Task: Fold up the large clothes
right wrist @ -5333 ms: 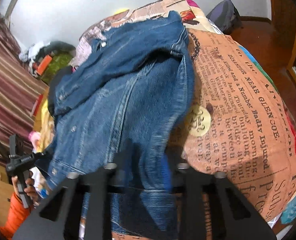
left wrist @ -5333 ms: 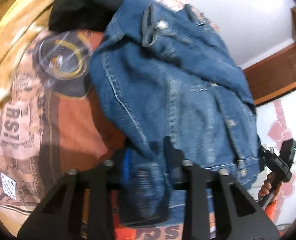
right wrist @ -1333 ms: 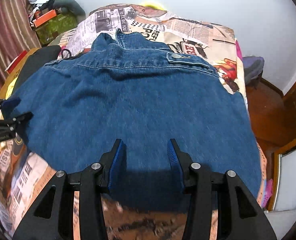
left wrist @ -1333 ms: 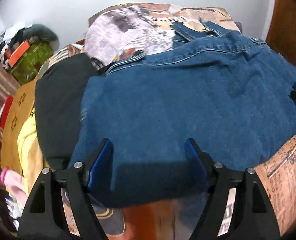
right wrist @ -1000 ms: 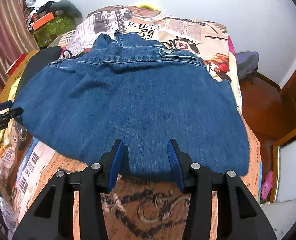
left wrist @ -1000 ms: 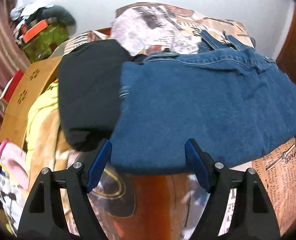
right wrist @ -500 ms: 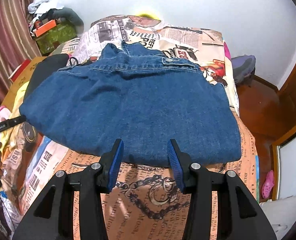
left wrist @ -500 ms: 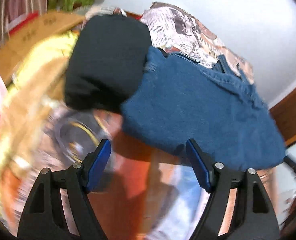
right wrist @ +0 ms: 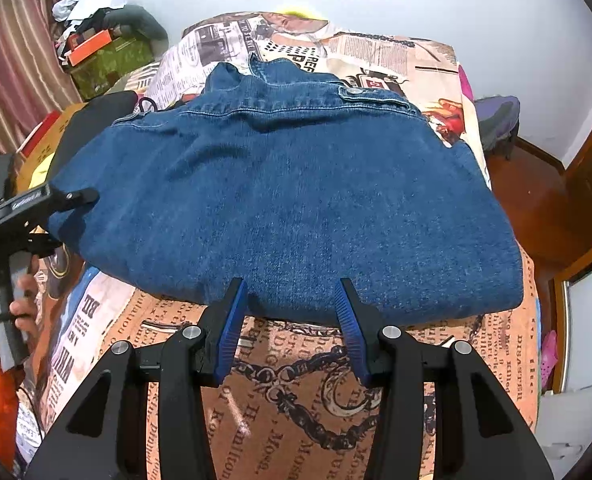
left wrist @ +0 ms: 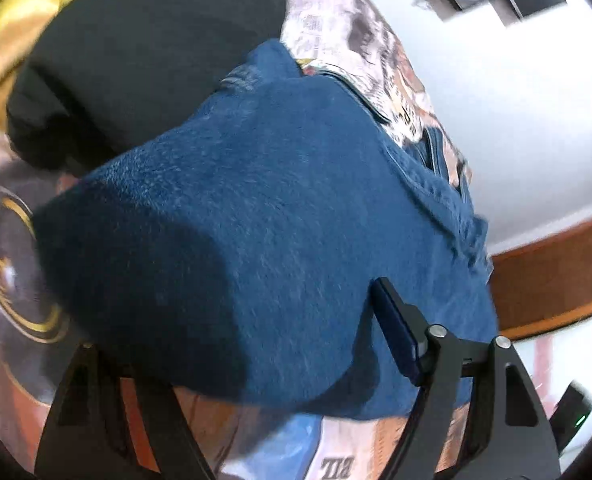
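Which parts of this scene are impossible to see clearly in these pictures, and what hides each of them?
- Left wrist view: one finger of the left gripper is hidden under the folded blue denim jacket; whether its closing jaws press the cloth is unclear.
- Left wrist view: the black garment is blurred.
- Right wrist view: the jacket's front and sleeves are folded underneath.
- Right wrist view: the person's hand is cut by the edge.

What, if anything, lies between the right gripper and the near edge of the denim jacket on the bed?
Nothing visible: the right gripper hangs open just short of the denim jacket, with only bare bedspread beneath it.
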Tool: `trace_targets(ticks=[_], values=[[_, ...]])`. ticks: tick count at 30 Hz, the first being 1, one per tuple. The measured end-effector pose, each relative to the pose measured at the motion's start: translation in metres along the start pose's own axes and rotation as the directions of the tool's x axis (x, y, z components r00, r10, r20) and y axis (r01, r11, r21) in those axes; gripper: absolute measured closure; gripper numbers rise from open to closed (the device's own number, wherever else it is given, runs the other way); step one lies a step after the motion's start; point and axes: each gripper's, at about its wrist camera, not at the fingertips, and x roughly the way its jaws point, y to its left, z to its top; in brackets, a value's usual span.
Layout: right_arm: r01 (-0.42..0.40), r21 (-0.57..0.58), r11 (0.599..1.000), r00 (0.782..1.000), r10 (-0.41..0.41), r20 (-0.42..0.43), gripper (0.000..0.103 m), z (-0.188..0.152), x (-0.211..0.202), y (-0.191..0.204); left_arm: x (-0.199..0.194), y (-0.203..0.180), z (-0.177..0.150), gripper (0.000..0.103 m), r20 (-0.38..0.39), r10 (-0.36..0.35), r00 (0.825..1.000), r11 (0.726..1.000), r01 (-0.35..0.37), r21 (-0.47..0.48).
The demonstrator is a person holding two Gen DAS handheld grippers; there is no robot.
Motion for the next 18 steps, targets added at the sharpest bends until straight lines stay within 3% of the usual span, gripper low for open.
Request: trace_targets(ticks=[3,6,8,11,18], values=[[-0.001,0.003,1.0,1.0,0.001,0.001,0.061,0.0,-0.001,0.0,-0.002,0.0,0.002,0.042,0.012,-0.007,1.0,1.0,0.007,-0.03],[0.002,0.002,1.0,1.0,-0.002,0.003,0.061,0.0,-0.003,-0.002,-0.014,-0.015,-0.001,0.055,0.063,0.037,0.997,0.999,-0.038,0.011],[0.005,0.001,1.0,1.0,-0.005,0.006,0.061,0.0,-0.005,-0.002,-0.022,-0.026,-0.003,0.069,0.095,0.063,0.993,0.996,-0.068,0.052],[0.005,0.001,1.0,1.0,-0.005,0.014,0.061,0.002,-0.01,-0.002,-0.044,-0.053,-0.006,0.081,0.16,0.06,0.985,0.987,-0.083,0.141],[-0.002,-0.017,1.0,0.999,0.003,0.05,0.061,0.015,-0.027,0.007,-0.079,-0.119,-0.003,0.084,0.216,0.007,0.976,0.932,-0.085,0.351]])
